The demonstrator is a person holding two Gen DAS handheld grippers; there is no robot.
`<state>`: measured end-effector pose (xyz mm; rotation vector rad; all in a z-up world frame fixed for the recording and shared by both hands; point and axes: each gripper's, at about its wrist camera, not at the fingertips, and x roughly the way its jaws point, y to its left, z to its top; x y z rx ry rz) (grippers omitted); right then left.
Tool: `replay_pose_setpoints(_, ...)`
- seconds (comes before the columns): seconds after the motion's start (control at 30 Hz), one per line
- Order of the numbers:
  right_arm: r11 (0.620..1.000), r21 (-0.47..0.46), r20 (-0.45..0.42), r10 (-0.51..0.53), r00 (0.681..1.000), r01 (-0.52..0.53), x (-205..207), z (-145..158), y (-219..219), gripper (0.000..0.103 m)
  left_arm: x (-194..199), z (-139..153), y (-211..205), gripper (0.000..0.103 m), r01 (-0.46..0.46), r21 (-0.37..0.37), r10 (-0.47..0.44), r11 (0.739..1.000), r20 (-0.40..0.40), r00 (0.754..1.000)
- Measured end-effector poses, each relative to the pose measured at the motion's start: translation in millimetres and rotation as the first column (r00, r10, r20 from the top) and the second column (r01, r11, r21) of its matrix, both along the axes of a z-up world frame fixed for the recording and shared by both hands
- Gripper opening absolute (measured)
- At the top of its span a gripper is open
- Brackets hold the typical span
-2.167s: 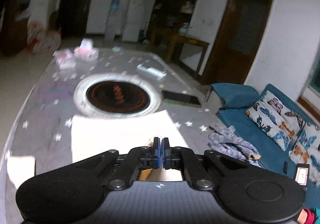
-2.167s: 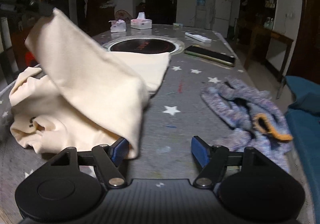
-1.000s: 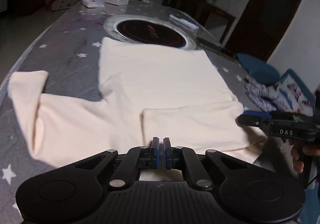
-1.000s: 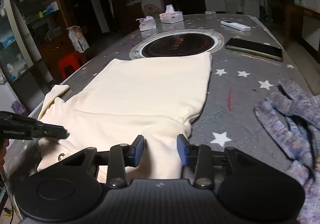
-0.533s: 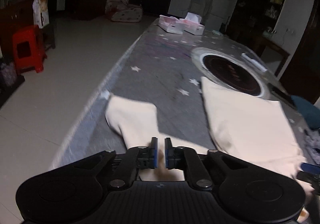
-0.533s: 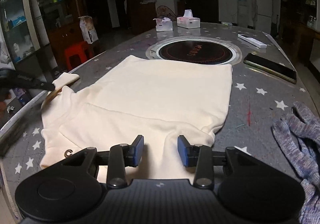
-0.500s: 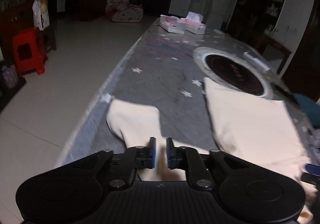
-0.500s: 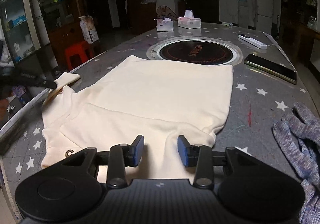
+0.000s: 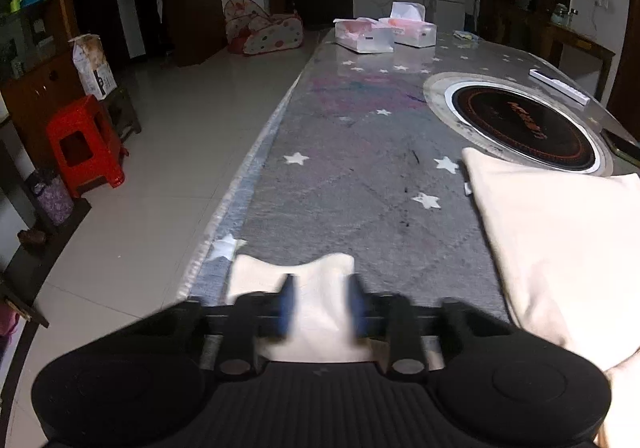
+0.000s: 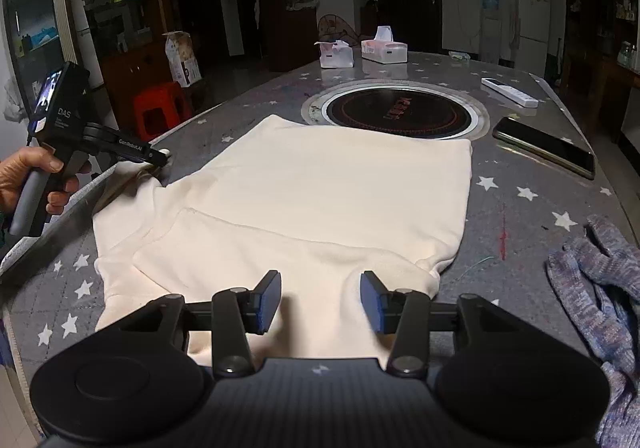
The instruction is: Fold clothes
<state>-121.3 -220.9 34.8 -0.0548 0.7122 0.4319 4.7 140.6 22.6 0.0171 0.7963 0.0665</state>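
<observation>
Your shirt (image 10: 332, 200) lay flat on the table (image 10: 532, 208), soft, light, prone to bunching. Left gripper (image 9: 320, 304) straddled the sleeve (image 9: 316, 288), jaws apart; right gripper (image 10: 320, 298) gaped over the hem. Pinch the cuff edge.

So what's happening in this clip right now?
A person is folding a cream sweatshirt spread on a star-patterned table. The left hand-held gripper is open around the outstretched sleeve end near the table edge. The right hand-held gripper hovers open over the already folded near side.
</observation>
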Motion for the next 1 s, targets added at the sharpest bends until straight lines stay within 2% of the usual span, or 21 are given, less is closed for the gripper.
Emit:
replay_pose_setpoints(0.03,1.0,0.002,0.003,0.0,1.0,0.0,-1,1,0,0.044,-2,3,4,0.008,-0.002,-0.043,0.002,0.999,0.0,1.0)
replay_pose_setpoints(0.1,1.0,0.006,0.013,-0.001,1.0,0.001,-3,4,-1,0.044,-8,11,12,0.006,-0.003,-0.147,0.006,0.989,0.014,1.0)
replay_pose_setpoints(0.23,1.0,0.026,0.036,-0.012,0.999,0.011,-10,11,-6,0.045,-37,45,12,0.006,0.077,-0.341,-0.037,0.937,0.122,0.992)
replay_pose_setpoints(0.4,0.998,0.055,0.046,-0.041,0.998,0.038,-15,16,-16,0.045,-70,87,-23,0.006,0.26,-0.436,-0.169,0.862,0.237,0.957)
replay_pose_setpoints(0.47,0.996,0.064,0.048,-0.06,0.997,0.057,-17,18,-21,0.045,-80,98,-42,0.006,0.333,-0.48,-0.227,0.811,0.267,0.937)
replay_pose_setpoints(0.57,0.993,0.082,0.048,-0.088,0.995,0.084,-19,19,-30,0.046,-89,104,-74,0.006,0.42,-0.514,-0.304,0.748,0.296,0.905)
replay_pose_setpoints(0.73,0.987,0.096,0.048,-0.136,0.99,0.131,-23,18,-44,0.05,-91,81,-123,0.007,0.493,-0.543,-0.399,0.679,0.291,0.87)
replay_pose_setpoints(0.87,0.983,0.1,0.04,-0.161,0.986,0.157,-24,17,-52,0.05,-89,52,-147,0.014,0.498,-0.56,-0.481,0.662,0.192,0.856)
replay_pose_setpoints(0.97,0.981,0.104,0.034,-0.168,0.985,0.163,-24,17,-54,0.05,-94,43,-150,0.016,0.519,-0.556,-0.527,0.649,0.163,0.834)
replay_pose_setpoints(1.0,0.981,0.107,0.035,-0.165,0.986,0.16,-25,17,-54,0.05,-96,43,-145,0.021,0.524,-0.545,-0.528,0.655,0.167,0.833)
